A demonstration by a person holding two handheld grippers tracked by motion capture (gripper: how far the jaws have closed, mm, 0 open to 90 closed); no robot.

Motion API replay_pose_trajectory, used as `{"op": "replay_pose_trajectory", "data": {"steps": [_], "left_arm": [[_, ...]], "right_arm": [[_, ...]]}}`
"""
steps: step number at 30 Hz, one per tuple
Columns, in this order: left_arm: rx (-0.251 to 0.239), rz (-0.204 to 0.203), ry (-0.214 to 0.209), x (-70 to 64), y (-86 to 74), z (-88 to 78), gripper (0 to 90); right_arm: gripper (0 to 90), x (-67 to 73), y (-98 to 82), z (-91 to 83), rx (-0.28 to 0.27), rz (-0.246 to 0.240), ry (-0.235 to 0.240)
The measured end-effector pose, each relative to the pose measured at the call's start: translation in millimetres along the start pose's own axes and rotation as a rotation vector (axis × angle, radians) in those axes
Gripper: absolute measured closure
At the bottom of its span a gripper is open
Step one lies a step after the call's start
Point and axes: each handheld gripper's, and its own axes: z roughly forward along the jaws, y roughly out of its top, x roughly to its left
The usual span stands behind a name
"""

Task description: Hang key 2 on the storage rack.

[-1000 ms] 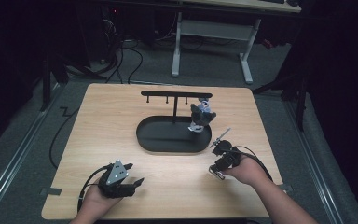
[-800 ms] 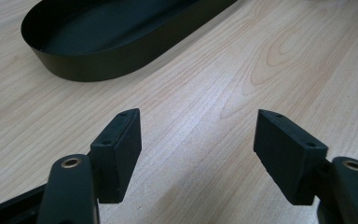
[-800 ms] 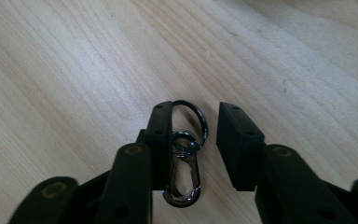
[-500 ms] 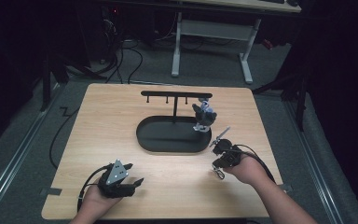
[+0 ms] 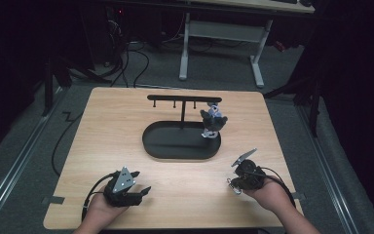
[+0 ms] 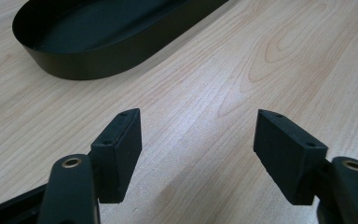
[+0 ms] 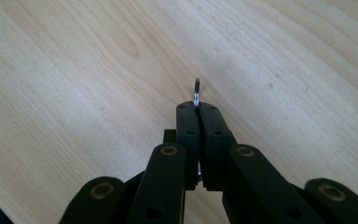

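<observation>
My right gripper [image 7: 198,109] is shut on a thin metal ring [image 7: 196,91], which pokes out edge-on just past the pads above bare wood. From above, the right gripper [image 5: 234,183] is held near the table's front right, and small metal bits dangle at its tip. A black oval tray [image 5: 151,141] with a T-shaped hook stand [image 5: 182,100] occupies the table's middle. A small grey-and-blue figure [image 5: 213,120] hangs from the stand's right end. At the front left my left gripper [image 5: 143,191] rests open, its jaws wide apart [image 6: 198,135] and pointing toward the tray [image 6: 74,65].
The wooden table [image 5: 107,122] ends close behind both hands. Beyond its far edge stand a white desk frame [image 5: 185,48] and loose cables [image 5: 136,53] on the grey floor. A cable [image 5: 61,141] hangs off the table's left side.
The right hand has drawn back from the tray toward the front edge, and its gripper now looks shut. The left gripper has stayed put.
</observation>
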Motion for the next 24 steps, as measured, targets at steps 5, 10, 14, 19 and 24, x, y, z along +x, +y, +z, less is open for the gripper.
{"op": "replay_pose_trajectory", "data": {"steps": [5,10,14,19,24], "left_arm": [[0.002,0.002,-0.004,-0.7,0.1,0.5,33.1],[0.002,0.002,-0.005,-0.5,-0.1,0.4,33.0],[0.003,0.002,-0.004,0.0,-0.1,0.1,33.1],[0.001,0.002,-0.004,0.1,0.1,0.0,33.1],[-0.004,-0.001,-0.005,1.0,0.2,-1.2,33.1]], "right_arm": [[88.6,0.5,-6.4,1.0,0.007,0.002,0.004],[88.6,-0.9,-11.4,7.2,0.027,0.018,0.002],[83.9,-1.7,-9.8,7.1,0.036,0.025,0.013],[80.4,0.0,-0.1,-0.5,0.034,0.021,0.013],[83.3,0.2,9.6,-2.3,0.063,0.002,0.002]]}}
